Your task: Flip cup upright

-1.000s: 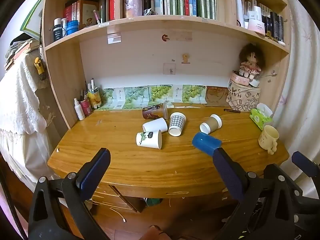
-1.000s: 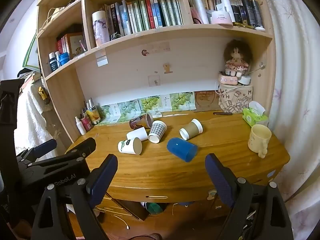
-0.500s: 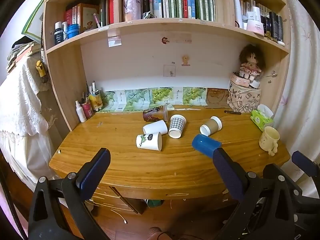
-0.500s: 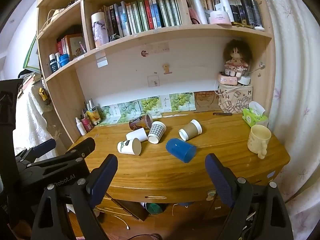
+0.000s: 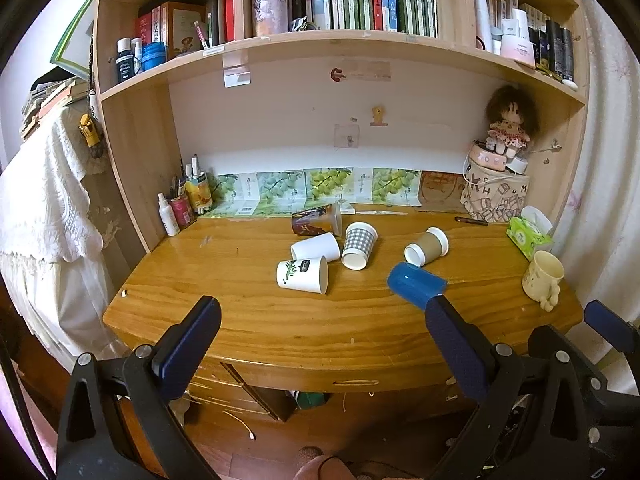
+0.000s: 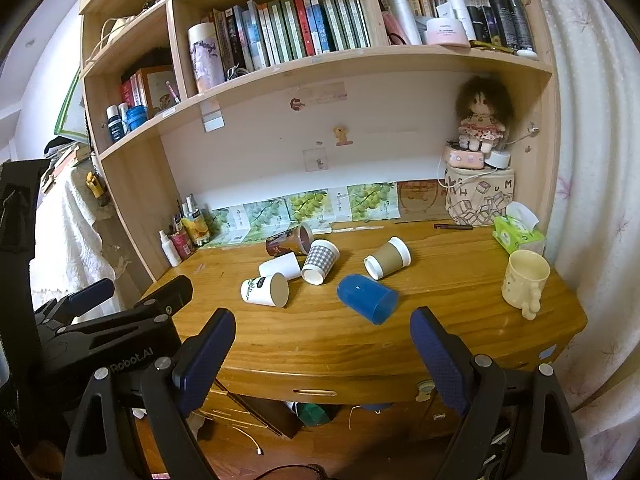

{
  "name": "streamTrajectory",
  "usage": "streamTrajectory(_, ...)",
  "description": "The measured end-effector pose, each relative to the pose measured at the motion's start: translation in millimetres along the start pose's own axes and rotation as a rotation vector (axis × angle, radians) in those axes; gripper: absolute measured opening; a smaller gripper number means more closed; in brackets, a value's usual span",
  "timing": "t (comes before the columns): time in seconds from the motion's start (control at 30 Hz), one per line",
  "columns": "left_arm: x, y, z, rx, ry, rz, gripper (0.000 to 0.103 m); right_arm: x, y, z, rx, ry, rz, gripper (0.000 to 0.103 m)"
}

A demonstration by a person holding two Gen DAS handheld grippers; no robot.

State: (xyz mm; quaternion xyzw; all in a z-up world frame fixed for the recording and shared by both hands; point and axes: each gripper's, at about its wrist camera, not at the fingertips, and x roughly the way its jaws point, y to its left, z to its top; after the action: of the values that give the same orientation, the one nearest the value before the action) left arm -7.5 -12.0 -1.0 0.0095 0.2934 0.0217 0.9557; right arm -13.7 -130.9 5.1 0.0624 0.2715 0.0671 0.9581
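"Robot.AI" stands in pale letters on the left tool's black frame (image 6: 132, 360) — other print is unreadable.

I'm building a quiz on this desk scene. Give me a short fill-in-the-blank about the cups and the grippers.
1. The blue cup lies on its ____ on the desk.
2. The cream mug near the desk's right end stands ____.
3. Both the left gripper and the right gripper are ____ and hold nothing.
4. The checked cup lies between the plain white cup and the ____ cup with white rims.

Missing words: side; upright; open; brown
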Motion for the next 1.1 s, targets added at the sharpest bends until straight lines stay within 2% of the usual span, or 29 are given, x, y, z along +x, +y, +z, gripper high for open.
streamTrajectory(0.6, 23.3, 7.8, -8.7, 0.015, 0.132, 0.049, 0.102, 26.6, -8.1, -4.5, 0.09, 0.115, 0.059, 0.09)
streamTrajectory(0.8, 43.1, 11.9, -5.7, 0.017, 0.18, 0.016, 0.102, 43.0, -9.6, -3.6, 0.124, 0.169, 0.047, 0.09)
streamTrajectory(1.1, 86.5, 1.5, 3.5, 0.071, 0.278, -0.055, 0.102, 75.5, -17.8, -2.6, 0.178, 0.25, 0.016, 0.09)
